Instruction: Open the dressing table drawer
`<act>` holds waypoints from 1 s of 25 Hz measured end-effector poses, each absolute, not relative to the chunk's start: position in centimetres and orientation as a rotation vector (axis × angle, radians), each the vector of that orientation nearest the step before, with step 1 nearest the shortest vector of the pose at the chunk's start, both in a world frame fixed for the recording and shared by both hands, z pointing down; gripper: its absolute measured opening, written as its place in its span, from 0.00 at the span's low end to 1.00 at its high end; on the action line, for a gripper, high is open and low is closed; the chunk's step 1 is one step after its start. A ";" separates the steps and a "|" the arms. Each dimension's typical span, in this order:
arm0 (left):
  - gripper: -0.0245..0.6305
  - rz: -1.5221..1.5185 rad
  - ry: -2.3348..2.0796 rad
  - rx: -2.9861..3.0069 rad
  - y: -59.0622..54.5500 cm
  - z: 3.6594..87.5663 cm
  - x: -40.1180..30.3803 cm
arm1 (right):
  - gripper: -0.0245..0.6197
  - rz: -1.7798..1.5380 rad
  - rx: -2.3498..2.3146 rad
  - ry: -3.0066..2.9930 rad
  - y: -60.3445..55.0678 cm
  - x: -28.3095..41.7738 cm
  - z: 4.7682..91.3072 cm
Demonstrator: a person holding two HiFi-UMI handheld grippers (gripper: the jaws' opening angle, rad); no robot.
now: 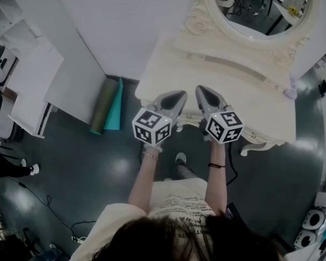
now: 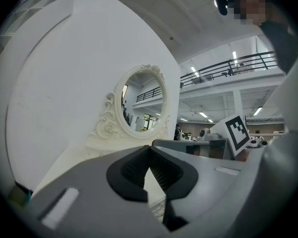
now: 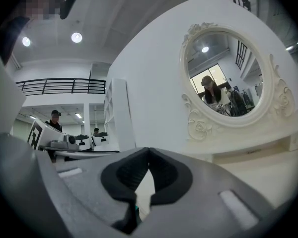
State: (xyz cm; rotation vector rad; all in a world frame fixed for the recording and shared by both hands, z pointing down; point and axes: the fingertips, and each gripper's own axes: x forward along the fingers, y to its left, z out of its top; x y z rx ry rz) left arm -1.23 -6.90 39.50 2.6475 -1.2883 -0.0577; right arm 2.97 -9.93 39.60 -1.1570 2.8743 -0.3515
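The cream dressing table [image 1: 261, 107] with its oval mirror [image 1: 261, 4] stands in front of me. Its drawer front lies under the near edge [image 1: 191, 118], hidden by my hands. My left gripper [image 1: 180, 94] and right gripper [image 1: 201, 89] hover side by side over that near edge, pointing at the mirror. In the left gripper view the left gripper [image 2: 149, 148] is shut with its tips touching and nothing between them. In the right gripper view the right gripper [image 3: 148, 150] is shut the same way, with the tabletop [image 3: 258, 167] and the mirror [image 3: 226, 83] ahead.
Two rolled mats [image 1: 106, 106] lie on the dark floor left of the table, against a white wall panel [image 1: 125, 20]. A white shelf unit [image 1: 22, 64] stands further left. A small purple item [image 1: 289, 93] sits at the table's right end. A cable [image 1: 233, 170] runs under the table.
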 end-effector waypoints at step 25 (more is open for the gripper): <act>0.04 -0.063 -1.355 2.537 -17.3 40.7 -1.1 | 0.04 -0.445 -1.066 2.952 -20.4 3.1 41.1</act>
